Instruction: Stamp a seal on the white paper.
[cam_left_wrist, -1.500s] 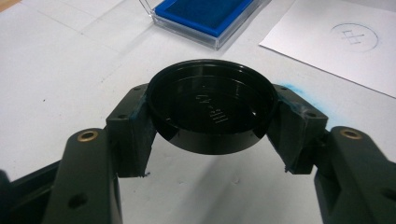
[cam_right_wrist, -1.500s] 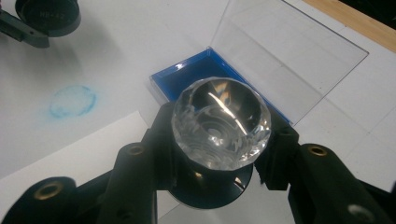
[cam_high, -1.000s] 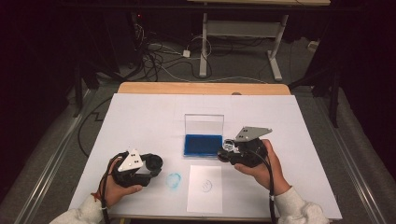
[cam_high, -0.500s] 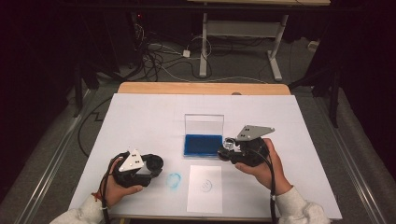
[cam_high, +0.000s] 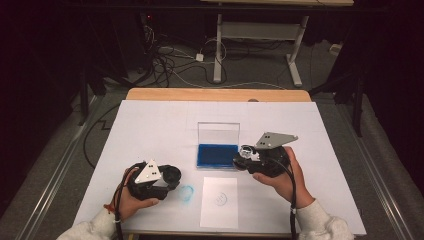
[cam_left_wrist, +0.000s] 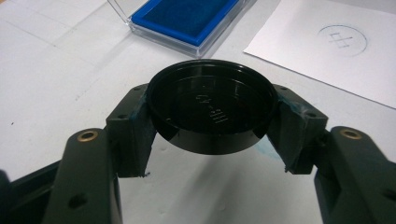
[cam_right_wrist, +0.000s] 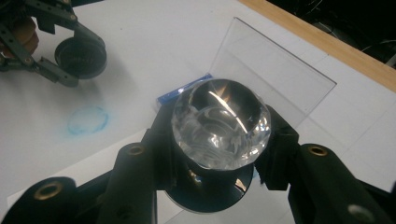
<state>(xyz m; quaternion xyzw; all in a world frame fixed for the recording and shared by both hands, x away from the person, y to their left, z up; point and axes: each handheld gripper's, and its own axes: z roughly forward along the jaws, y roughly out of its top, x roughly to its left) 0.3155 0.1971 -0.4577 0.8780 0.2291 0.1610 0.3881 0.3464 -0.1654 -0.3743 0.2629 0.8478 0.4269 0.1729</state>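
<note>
Nothing much has shifted since a second ago: both hands keep their places on the tabletop (cam_high: 150, 125), and the ink pad case (cam_high: 217, 154) sits where it did.

That ink pad case is the one container here. Its clear lid (cam_high: 218, 133) stands open and upright at the far side, and the tray holds a blue pad (cam_left_wrist: 187, 16) that fills it edge to edge.

Just right of the case, the right gripper (cam_high: 245, 159) has its jaws partly closed around a stamp with a clear domed handle (cam_right_wrist: 220, 122) and a black round base (cam_right_wrist: 210, 193); the pads press on it from both sides, and it hangs at the case's right front corner, touching or nearly so, I cannot tell which.

Left and nearer the person from the case, the left gripper (cam_high: 172, 175) has its jaws closed on a black round cap (cam_left_wrist: 211, 105), held level just above the surface.

Near the front edge, in front of the case, lies a white paper sheet (cam_high: 220, 201) with a faint round stamped mark (cam_left_wrist: 342, 39). A smudged blue ring (cam_high: 186, 193) marks the surface between the sheet and the left gripper. Beyond the case, wide bare white surface runs to the wooden far edge (cam_high: 215, 95). Cables (cam_high: 170, 60) and a desk frame (cam_high: 255, 35) lie on the floor beyond.
</note>
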